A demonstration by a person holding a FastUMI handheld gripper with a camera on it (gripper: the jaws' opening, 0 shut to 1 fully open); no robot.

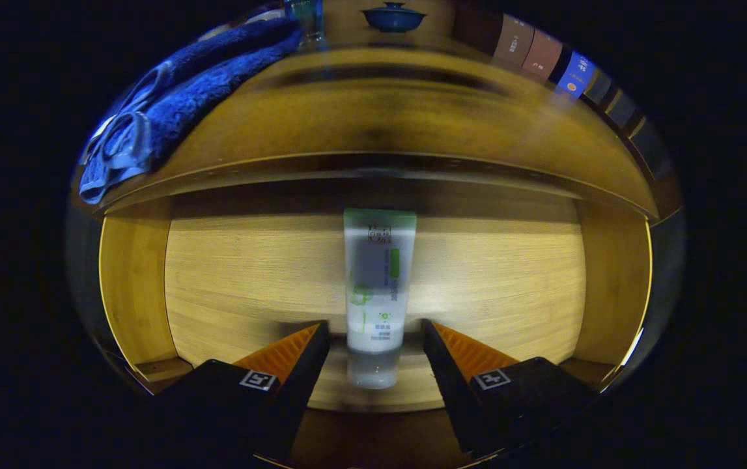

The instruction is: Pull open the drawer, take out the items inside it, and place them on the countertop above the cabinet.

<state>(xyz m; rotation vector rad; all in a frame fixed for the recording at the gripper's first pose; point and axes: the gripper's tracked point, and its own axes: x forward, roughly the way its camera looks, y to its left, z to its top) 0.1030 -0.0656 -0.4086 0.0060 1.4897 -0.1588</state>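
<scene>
the drawer [217, 286] stands pulled open beneath the counter [373, 124], its pale wooden floor lit and its side walls visible to either side of the tool. the tool [375, 335] points down into the drawer with its jaws spread wide. a white tube [376, 293] with green markings lies flat on the drawer floor, its length running straight ahead of the tool. the cap end of the tube sits between the two fingers [295, 355], with clear space on each side; neither finger touches it, and the tool holds nothing. the far end of the tube reaches toward the back of the drawer, beyond the fingertips. the picture is slightly blurred, so print on the tube cannot be made out.

on the counter above the drawer, a blue towel [178, 104] lies beyond and to the left of the tool, draped to the counter's front edge. a dark blue lidded bowl [393, 18] stands farther back, roughly straight ahead.
</scene>
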